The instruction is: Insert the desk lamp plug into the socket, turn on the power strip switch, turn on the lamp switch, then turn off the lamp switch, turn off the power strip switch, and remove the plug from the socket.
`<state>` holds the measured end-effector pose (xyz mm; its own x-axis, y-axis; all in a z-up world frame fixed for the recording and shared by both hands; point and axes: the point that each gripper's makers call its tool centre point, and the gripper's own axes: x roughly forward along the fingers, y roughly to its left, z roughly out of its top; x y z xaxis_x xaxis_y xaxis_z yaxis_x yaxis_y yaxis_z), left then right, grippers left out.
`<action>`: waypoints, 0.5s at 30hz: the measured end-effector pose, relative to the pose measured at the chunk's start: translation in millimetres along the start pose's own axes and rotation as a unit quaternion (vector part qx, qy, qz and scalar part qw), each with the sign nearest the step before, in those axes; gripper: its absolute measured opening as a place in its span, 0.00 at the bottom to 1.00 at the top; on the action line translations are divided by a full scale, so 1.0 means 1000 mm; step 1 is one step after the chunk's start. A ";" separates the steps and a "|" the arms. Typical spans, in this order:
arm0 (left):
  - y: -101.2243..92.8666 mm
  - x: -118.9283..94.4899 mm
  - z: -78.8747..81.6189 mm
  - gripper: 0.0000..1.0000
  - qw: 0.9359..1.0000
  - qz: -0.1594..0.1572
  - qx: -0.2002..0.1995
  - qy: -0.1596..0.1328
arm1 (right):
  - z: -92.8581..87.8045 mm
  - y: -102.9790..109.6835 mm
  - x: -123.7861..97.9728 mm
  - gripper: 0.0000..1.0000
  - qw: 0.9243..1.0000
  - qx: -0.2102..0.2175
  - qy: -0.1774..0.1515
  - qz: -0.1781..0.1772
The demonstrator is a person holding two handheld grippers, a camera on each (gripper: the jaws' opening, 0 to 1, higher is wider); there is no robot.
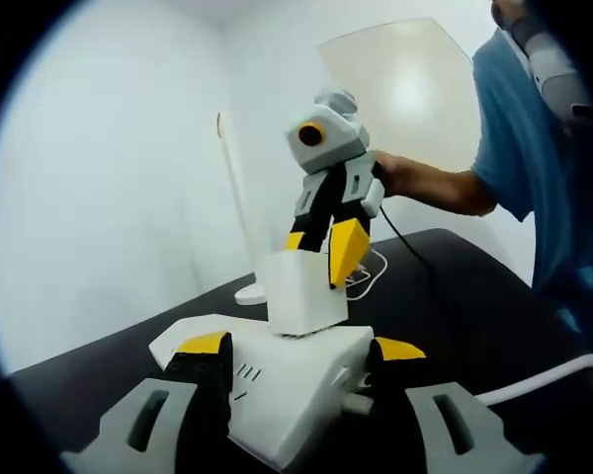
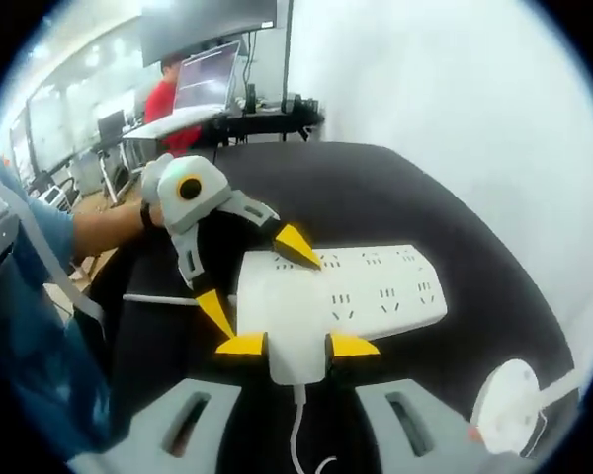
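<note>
a: plug [image 1: 304, 293], the white blocky one, sits upright on the power strip [image 1: 287, 390], near the strip's end. whether its pins are fully seated or partly out i cannot tell.

b: who has hold of it?

a: the right tool [image 1: 321, 252]. in the left gripper view its yellow-tipped jaws come down from twelve o'clock and close on the plug's sides. in the right gripper view the same jaws sit either side of the white block at six o'clock. gripping the sides lets it push or pull straight along the pins.

b: and the left tool [image 1: 298, 348]?

a: its jaws straddle the end of the strip, one at each edge, touching or nearly so. my guess is it pins the strip down so it won't lift or slide with the plug. in the right gripper view it reaches in from nine o'clock, held by a hand [image 2: 146, 210].

b: the rest?

a: lamp base [image 2: 509, 407] at four o'clock in the right gripper view, well apart from the strip, all on the black desk [image 2: 376, 197]. lamp cord [image 1: 371, 272] loops behind the plug.
</note>
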<state>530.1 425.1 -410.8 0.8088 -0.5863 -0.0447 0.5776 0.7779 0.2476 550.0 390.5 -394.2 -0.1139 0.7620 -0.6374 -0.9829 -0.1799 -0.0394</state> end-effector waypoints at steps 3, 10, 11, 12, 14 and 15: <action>0.000 0.000 0.000 0.53 1.000 0.000 0.001 0.000 | -0.001 -0.001 -0.002 0.21 0.999 0.009 -0.032 -0.006; -0.003 0.001 0.002 0.53 1.000 0.000 0.002 0.000 | 0.003 0.001 -0.001 0.22 0.999 -0.001 -0.039 -0.009; -0.004 0.001 0.002 0.53 1.000 0.000 0.002 0.000 | 0.004 0.001 -0.001 0.22 0.999 -0.002 -0.038 -0.009; -0.004 0.002 0.002 0.53 1.000 0.000 0.002 0.000 | 0.004 0.002 -0.001 0.22 0.999 -0.005 -0.036 -0.009; -0.004 0.001 0.002 0.53 1.000 0.000 0.003 -0.001 | 0.006 0.001 0.000 0.22 1.000 -0.008 -0.029 -0.009; -0.004 0.001 0.002 0.53 1.000 0.000 0.001 -0.002 | 0.008 0.001 -0.001 0.22 1.000 -0.009 -0.025 -0.009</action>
<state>528.9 421.0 -409.4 0.8082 -0.5874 -0.0419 0.5777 0.7772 0.2495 548.0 395.0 -387.7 -0.1042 0.7957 -0.5966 -0.9821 -0.1769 -0.0643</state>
